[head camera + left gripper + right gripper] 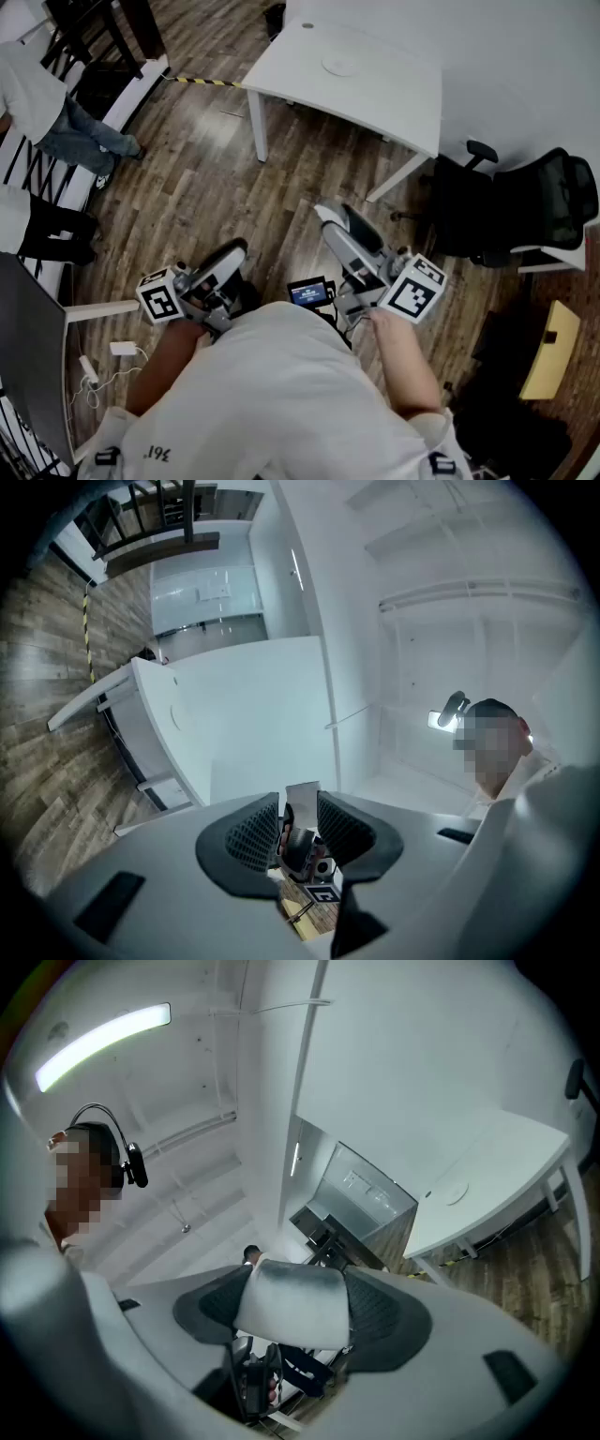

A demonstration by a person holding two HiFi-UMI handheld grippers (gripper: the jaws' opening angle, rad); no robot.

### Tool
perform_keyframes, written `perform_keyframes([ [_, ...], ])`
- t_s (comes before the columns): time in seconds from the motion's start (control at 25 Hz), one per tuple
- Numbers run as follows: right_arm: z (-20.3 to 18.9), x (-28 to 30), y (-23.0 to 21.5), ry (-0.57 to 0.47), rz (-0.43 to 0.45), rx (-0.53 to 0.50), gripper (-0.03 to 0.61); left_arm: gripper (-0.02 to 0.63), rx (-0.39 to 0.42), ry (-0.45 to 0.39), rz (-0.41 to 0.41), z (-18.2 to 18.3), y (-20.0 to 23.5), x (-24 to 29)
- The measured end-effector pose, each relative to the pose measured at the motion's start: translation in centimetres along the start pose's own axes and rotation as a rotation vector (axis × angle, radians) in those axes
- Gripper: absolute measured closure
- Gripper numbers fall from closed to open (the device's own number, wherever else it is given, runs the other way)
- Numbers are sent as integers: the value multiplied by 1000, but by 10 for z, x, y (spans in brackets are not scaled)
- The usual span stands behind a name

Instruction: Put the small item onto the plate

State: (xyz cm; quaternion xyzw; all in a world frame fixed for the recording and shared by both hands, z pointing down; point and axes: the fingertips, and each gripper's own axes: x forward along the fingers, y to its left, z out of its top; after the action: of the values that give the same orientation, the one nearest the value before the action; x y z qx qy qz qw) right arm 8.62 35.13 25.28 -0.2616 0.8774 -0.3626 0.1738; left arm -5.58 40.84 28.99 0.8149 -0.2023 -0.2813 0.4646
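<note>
A round white plate [339, 66] lies on the white table [394, 94] across the wooden floor; it shows again in the right gripper view [457, 1192]. I hold both grippers close to my body, away from the table and tilted up. My right gripper [330, 217] is shut on a white block [292, 1307] that spans its wide-set jaws. My left gripper [234, 253] has its jaws a narrow gap apart. A small white piece [302, 797] shows in that gap, and I cannot tell whether it is gripped or lies behind.
A black office chair [534, 211] stands right of the table. A person [47, 103] stands at the far left by dark railings. Yellow-black tape [202, 82] runs on the floor. A charger and cable [122, 349] lie at my left, and a wooden piece [548, 347] at my right.
</note>
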Motion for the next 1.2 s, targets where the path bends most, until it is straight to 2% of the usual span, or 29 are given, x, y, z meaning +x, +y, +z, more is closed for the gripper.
perform_keyframes([
  [0.24, 21, 6, -19, -25, 19, -19, 273, 486, 54, 7, -15, 15, 12, 17],
  [0.44, 29, -3, -32, -61, 7, 26, 273, 486, 37, 28, -17, 12, 22, 30],
  [0.72, 26, -25, -54, -94, -66, 80, 273, 486, 2, 70, -13, -2, 28, 46],
  [1.2, 18, -14, -57, -113, -122, 77, 273, 486, -31, 106, -32, 6, 37, 41],
])
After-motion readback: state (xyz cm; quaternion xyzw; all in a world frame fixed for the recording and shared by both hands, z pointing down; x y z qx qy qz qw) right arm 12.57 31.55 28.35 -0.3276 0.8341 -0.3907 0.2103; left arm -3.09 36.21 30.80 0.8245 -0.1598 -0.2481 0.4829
